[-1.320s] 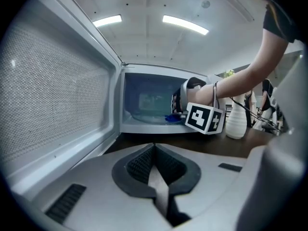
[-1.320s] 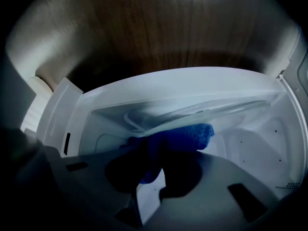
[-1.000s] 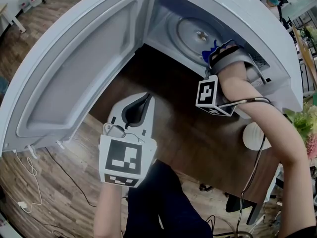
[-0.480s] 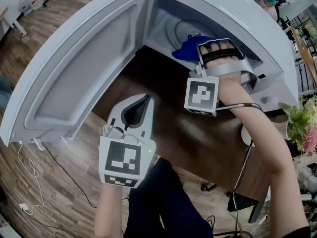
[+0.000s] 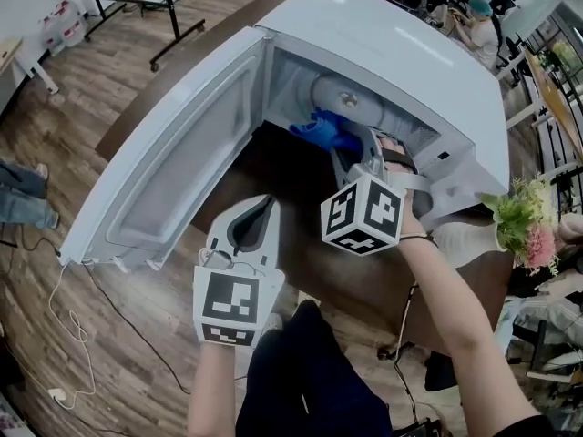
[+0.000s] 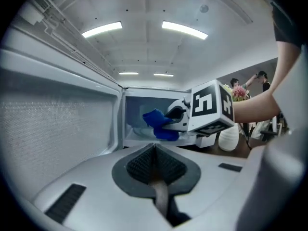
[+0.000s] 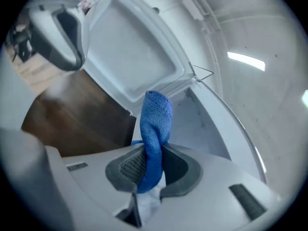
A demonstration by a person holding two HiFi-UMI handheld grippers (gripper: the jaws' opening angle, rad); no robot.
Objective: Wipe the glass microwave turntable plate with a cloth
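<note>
Clamping cloth [image 7: 155,124] in right gripper [image 7: 150,165] at microwave [image 5: 392,44] mouth; holding left gripper [image 6: 154,150] clenched, empty, beside open door [image 5: 173,162].

Ceiling strip lights [image 6: 185,30] give bright, even light and glare white in the left gripper view. Both gripper views bend strongly and go black at the corners. The microwave [image 5: 392,48] cavity and the desk [image 5: 273,167] before it lie in shadow. The cloth [image 7: 155,119] looks sharp.
</note>
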